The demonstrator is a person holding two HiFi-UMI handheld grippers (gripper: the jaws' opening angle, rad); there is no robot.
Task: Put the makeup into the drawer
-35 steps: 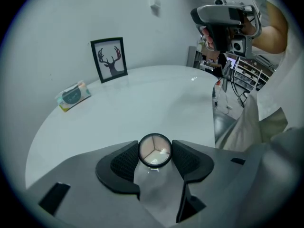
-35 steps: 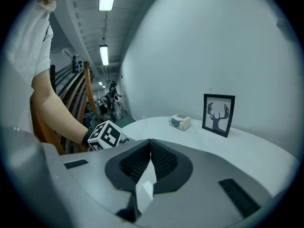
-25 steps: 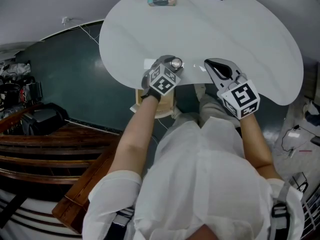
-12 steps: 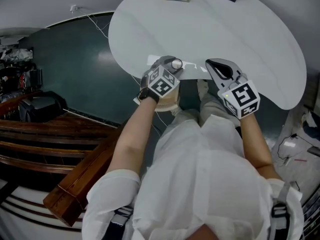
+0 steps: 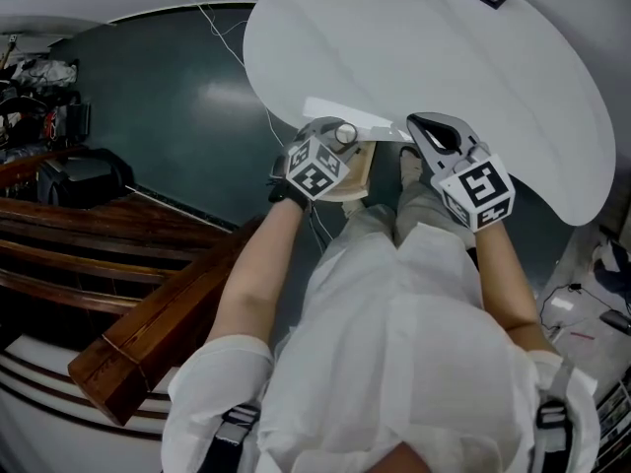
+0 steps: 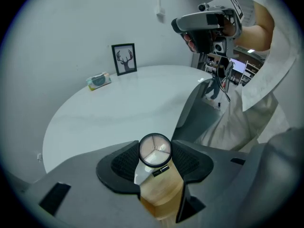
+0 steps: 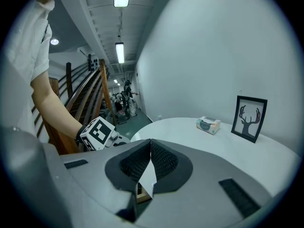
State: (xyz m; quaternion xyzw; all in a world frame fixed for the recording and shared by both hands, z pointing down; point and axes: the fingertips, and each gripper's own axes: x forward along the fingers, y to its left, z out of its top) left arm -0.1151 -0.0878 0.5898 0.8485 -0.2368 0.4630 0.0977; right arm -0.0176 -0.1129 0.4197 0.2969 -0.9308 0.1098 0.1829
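L gripper [image 5: 340, 136]: clamped on the small round black-rimmed makeup compact [image 6: 155, 150]; both pads press on its rim, beige top faces my cam.
Compact position: at the near edge of the white rounded desk [image 5: 444, 57], off the desk surface, held in the air. In the L gripper view I see it directly over the light wooden drawer [image 6: 164, 201].
Drawer: pulled out from under the desk edge, just in front of the person's legs; bare wood floor shows thru the gap between the L jaws. Can't tell what else is inside.
R gripper [image 7: 150, 152]: jaws together, tips touching, nothing betw. them. Sits just right of the L gripper, also at the desk edge, tilted slightly down.
Desk far side: black-framed deer picture [image 6: 124, 58] upright vs. the wall; small teal-and-white tissue pack [image 6: 99, 80] near it, to its left from my L cam, the two apart.
Surroundings: dark green floor, wooden stair rails on the L side of the head view.
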